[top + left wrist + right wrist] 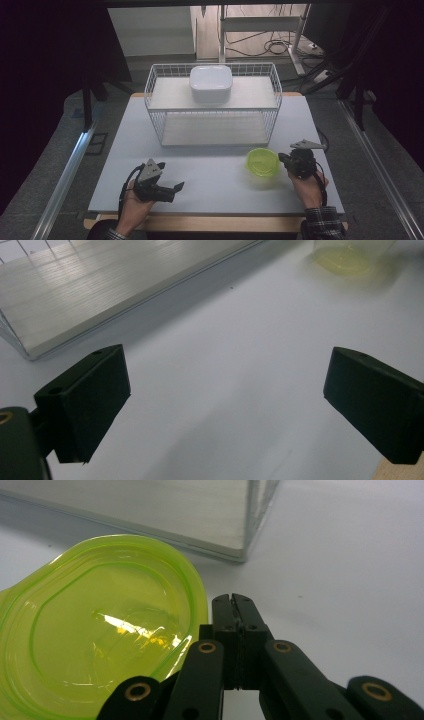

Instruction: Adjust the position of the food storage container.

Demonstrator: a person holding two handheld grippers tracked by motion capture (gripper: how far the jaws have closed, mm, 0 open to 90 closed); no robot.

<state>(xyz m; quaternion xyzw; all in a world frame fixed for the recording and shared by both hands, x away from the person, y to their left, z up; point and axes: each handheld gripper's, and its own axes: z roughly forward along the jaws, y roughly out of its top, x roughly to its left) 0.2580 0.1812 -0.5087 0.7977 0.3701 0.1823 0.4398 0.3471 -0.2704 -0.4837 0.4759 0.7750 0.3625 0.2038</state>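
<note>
Right tongs [234, 600] together beside green lid [100, 630]; left tongs [225, 395] apart over table [225, 340].

Left hand-held gripper [227, 405] agape, right hand-held gripper [233, 600] clenched

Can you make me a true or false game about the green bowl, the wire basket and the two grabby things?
1. The green container sits inside the wire basket. False: it sits on the table, in front of the basket.
2. The right hand-held gripper has its jaws shut. True.
3. The left hand-held gripper has its jaws shut. False: they stand wide apart with nothing between them.
4. A white container sits on the basket's upper shelf. True.
5. The green container is beside the left hand-held gripper. False: it is beside the right one.
</note>
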